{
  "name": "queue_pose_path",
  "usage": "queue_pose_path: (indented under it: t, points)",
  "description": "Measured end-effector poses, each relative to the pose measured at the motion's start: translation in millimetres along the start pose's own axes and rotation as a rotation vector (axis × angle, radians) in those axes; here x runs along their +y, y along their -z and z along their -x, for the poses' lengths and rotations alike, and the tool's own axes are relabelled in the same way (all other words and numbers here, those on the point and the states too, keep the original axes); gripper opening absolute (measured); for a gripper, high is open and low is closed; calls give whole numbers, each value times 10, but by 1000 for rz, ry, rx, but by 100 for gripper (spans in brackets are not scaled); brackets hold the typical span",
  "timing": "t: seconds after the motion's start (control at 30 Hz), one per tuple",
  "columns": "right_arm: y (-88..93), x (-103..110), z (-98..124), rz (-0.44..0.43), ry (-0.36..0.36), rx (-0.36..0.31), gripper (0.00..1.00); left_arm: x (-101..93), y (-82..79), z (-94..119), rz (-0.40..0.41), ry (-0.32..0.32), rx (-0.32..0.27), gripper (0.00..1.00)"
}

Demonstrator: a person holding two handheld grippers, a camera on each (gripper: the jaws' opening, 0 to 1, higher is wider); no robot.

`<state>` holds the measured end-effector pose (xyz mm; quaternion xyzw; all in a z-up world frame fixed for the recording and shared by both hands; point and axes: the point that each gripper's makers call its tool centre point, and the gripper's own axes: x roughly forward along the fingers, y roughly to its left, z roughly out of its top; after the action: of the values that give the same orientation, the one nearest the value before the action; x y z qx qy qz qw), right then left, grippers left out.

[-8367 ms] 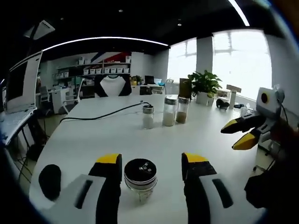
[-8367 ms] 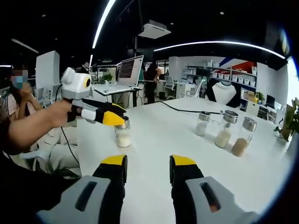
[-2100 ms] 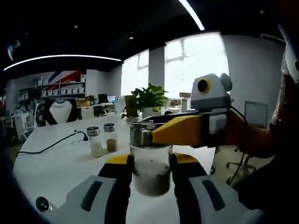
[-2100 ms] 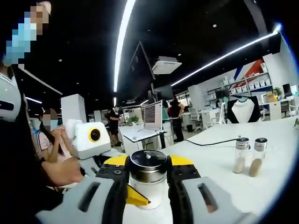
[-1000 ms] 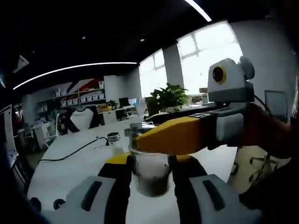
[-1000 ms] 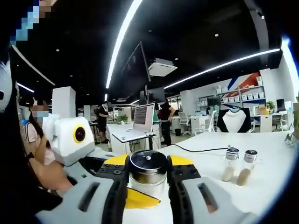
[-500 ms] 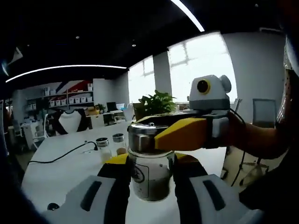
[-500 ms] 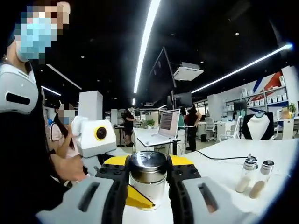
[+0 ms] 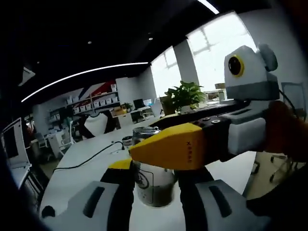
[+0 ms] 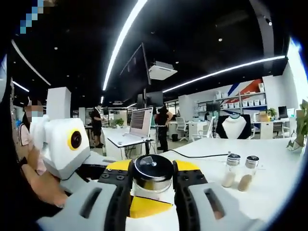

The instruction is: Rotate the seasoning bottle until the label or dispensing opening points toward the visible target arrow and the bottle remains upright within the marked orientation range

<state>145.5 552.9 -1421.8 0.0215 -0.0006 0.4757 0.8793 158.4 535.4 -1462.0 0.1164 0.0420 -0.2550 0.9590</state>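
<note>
One seasoning bottle [image 10: 152,179] sits between the jaws, and two more small bottles [image 10: 239,177] stand side by side on the white table [image 10: 269,168] — three bottles counted. Two grippers show — the left gripper [image 9: 156,175] and the right gripper [image 10: 151,168]. There is also one laptop [image 10: 137,124], one potted plant [image 9: 184,95] and one black cable [image 9: 91,156].

The right gripper [image 10: 152,179] has its two jaws closed against the shiny metal cap of the seasoning bottle [image 10: 152,175], which stands upright between them. Just below and to the left of the bottle, the left gripper [image 10: 144,204] reaches in, its yellow tip showing under the cap. Ahead and to the right, well apart from the jaws, two small shakers [image 10: 238,171] stand side by side on the white table [image 10: 269,168], with a black cable [image 10: 197,156] lying beyond them.
</note>
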Motion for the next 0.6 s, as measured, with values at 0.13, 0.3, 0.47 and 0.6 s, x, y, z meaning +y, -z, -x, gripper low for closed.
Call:
queue_pose_path:
  t: [0.13, 0.3, 0.47, 0.6]
  points:
    - [-9, -2, 19, 3, -25, 4, 29, 2, -12, 32, -12, 12, -14, 37]
    - [-29, 12, 92, -43, -151, -1, 28, -114, -66, 68, 35, 143, -55, 36]
    - [-48, 111, 264, 1, -369, -14, 28, -300, -120, 172, 92, 362, -99, 35]
    - [-66, 149, 374, 20, -491, -23, 28, -406, -141, 210, 155, 480, -102, 34]
